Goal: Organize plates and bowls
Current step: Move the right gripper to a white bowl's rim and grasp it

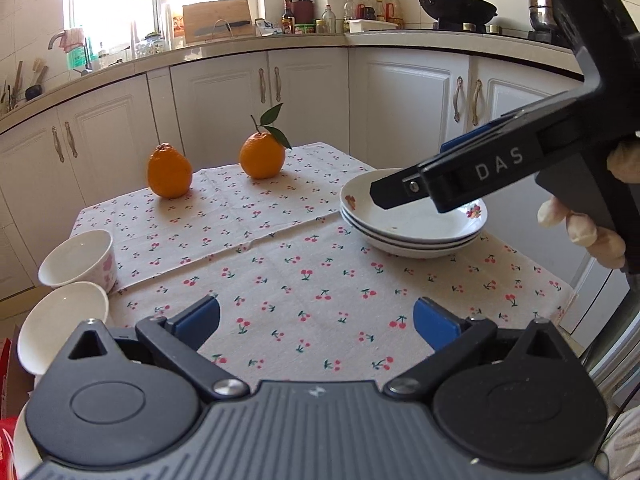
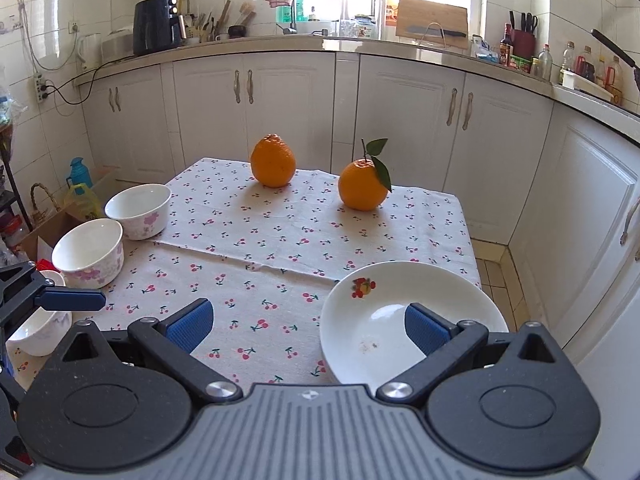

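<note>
A stack of three white plates (image 1: 416,224) with fruit decals sits at the table's right side; the top plate shows in the right wrist view (image 2: 380,320). My right gripper (image 2: 308,326) is open, its right finger over that plate; it shows in the left wrist view (image 1: 404,172) above the stack. My left gripper (image 1: 316,316) is open and empty over the cloth. Three white bowls with pink flowers stand at the left edge (image 2: 138,210), (image 2: 88,252), (image 2: 40,328); two show in the left wrist view (image 1: 78,258), (image 1: 60,324).
Two oranges (image 2: 273,160), (image 2: 363,186) stand at the far side of the cherry-print tablecloth (image 2: 260,248). White cabinets (image 2: 256,108) and a cluttered counter run behind. Boxes and a basket (image 2: 44,200) sit on the floor to the left.
</note>
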`<state>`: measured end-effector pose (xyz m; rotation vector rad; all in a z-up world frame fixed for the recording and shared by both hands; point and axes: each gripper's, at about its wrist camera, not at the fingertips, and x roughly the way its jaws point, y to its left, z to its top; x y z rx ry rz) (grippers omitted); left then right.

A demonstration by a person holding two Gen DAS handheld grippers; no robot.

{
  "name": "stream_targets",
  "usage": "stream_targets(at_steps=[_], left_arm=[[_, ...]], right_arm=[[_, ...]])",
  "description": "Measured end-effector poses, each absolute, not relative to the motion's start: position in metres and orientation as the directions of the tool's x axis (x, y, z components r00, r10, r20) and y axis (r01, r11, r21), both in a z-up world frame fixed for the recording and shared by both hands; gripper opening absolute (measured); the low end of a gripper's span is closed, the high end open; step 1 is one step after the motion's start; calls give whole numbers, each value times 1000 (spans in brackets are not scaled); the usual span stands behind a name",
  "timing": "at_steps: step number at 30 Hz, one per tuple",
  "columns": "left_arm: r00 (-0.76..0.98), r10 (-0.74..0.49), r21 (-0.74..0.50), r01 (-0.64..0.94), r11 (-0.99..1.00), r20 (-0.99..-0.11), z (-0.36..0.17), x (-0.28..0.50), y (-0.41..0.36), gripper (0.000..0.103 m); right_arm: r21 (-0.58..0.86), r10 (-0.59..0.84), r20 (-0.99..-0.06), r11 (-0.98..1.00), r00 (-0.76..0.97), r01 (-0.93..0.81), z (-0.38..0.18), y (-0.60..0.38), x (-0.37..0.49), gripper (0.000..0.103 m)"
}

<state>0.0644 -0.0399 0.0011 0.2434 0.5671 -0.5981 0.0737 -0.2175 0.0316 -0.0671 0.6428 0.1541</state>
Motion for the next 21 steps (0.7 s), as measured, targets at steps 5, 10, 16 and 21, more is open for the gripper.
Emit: stream_targets(at_steps=[5, 10, 16, 21], left_arm=[[716, -423, 50, 537, 842, -556, 4, 53, 2, 102], [761, -353, 47, 448, 893, -544, 5, 45, 49, 102], [789, -258, 68, 353, 933, -557, -4, 40, 92, 102], [783, -223, 74, 324, 943, -581, -16, 42, 114, 102]], right_arm=[[-9, 198, -596, 967, 778, -253, 36, -181, 78, 103], [26, 308, -598, 930, 740, -366, 36, -138, 86, 103], [33, 401, -621, 872, 673, -489, 27, -87, 93, 103], [42, 451, -649, 825, 613, -563, 21, -53, 98, 103]])
